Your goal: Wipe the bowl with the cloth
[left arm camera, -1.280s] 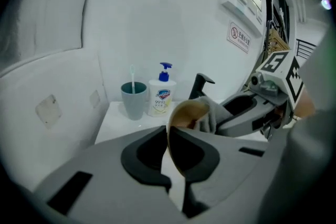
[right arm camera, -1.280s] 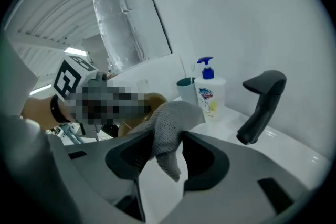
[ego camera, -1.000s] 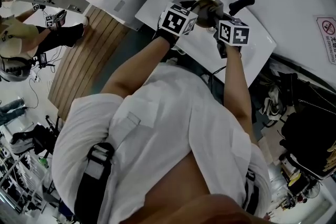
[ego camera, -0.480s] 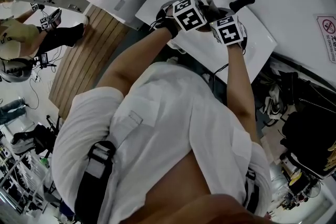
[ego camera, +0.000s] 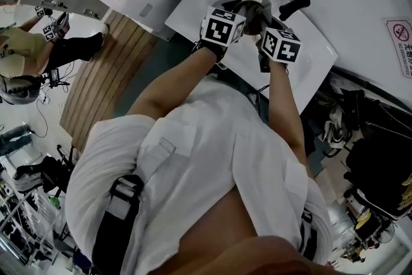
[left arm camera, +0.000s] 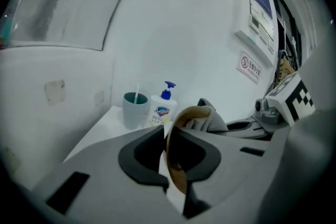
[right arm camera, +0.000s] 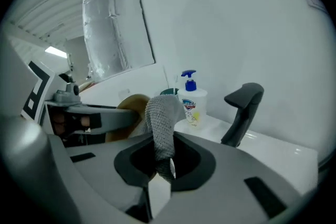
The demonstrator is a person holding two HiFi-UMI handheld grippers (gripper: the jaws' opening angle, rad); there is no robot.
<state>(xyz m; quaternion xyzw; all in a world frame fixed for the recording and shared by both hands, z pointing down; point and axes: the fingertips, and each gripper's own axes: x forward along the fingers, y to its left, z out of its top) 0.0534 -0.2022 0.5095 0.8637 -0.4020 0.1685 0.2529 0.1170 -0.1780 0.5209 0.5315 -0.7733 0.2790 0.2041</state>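
White sink counter point(ego camera: 308, 48), wooden floor point(ego camera: 96, 77) beside; left fingers point(left arm camera: 94, 170) pinch bowl point(left arm camera: 175, 173), right fingers point(right arm camera: 262, 170) just tightened on cloth point(right arm camera: 160, 123).

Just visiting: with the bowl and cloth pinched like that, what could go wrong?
The left gripper, jaws just opened slightly, pinches the bowl only by its thin rim; rubbing could twist it loose. The right gripper, jaws just closed tighter, holds only a fold of the cloth, which might pull out. The soap bottle nearby could get knocked.
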